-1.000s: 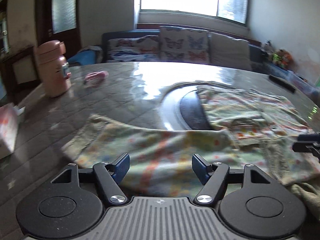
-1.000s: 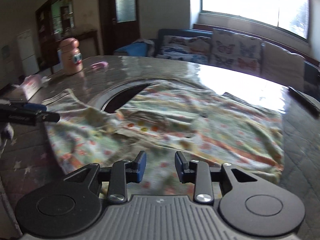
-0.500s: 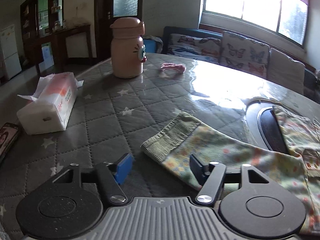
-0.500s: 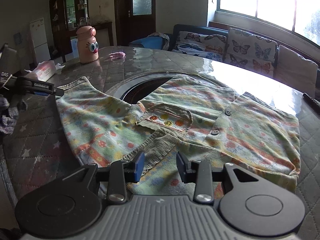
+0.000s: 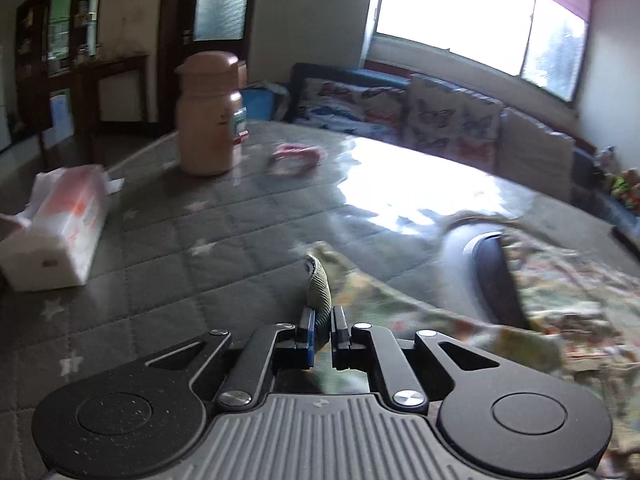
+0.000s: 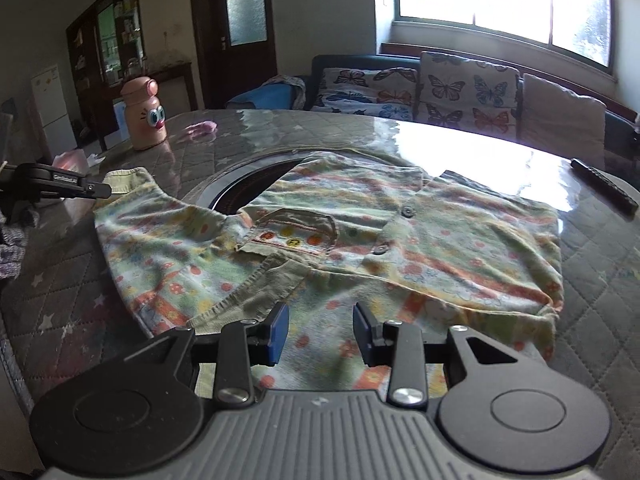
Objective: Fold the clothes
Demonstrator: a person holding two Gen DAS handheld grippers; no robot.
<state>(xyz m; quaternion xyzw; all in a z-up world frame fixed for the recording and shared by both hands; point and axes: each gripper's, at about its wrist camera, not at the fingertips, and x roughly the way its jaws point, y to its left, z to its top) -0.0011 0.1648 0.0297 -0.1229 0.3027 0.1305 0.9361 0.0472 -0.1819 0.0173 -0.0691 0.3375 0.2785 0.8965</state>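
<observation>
A small flower-print shirt [image 6: 360, 236] with green ribbed cuffs, buttons and a chest pocket lies spread on the quilted table. My left gripper [image 5: 323, 330] is shut on the green ribbed sleeve cuff [image 5: 320, 290] at the shirt's left end; it also shows in the right wrist view [image 6: 90, 189] at the left edge, pinching that cuff [image 6: 126, 178]. My right gripper [image 6: 319, 330] is open, just above the shirt's near hem, with a ribbed edge [image 6: 256, 292] by its left finger.
A pink bottle [image 5: 208, 114] [image 6: 145, 118], a tissue pack [image 5: 56, 228] and a pink hair tie [image 5: 298, 156] lie at the table's left and far side. A round inset [image 5: 494, 276] sits partly under the shirt. A dark remote [image 6: 604, 190] lies far right. A sofa stands behind.
My left gripper has closed on the sleeve cuff, which was lying flat between its open fingers. My right gripper has opened a little wider over the hem.
</observation>
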